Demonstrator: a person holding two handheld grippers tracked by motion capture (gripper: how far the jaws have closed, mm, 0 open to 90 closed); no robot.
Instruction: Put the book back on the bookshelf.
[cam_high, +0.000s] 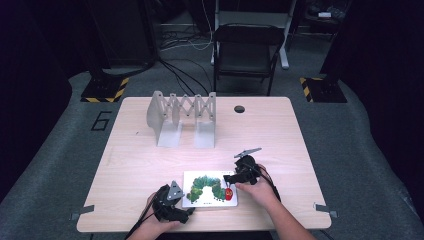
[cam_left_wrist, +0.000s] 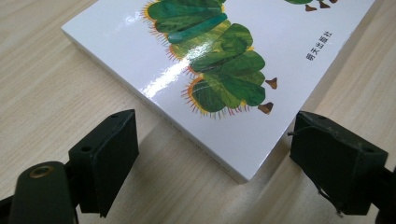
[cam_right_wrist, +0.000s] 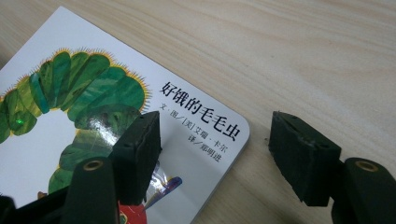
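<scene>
Book (cam_high: 210, 189) is lying flat near the front edge of the surface (cam_high: 150, 150), glossy cover up. Looks stiff, light-ish and probably slippery, so a corner edge is best pinched. Left claw (cam_left_wrist: 215, 158) and right claw (cam_right_wrist: 215, 149) are both released, each straddling a corner.

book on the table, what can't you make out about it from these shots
- Book in the high view: the cover print is too small to read.
- Left gripper view: the top edge crops the caterpillar picture.
- Right gripper view: the right gripper's near finger hides part of the cover; whether it touches the cover is unclear.
</scene>
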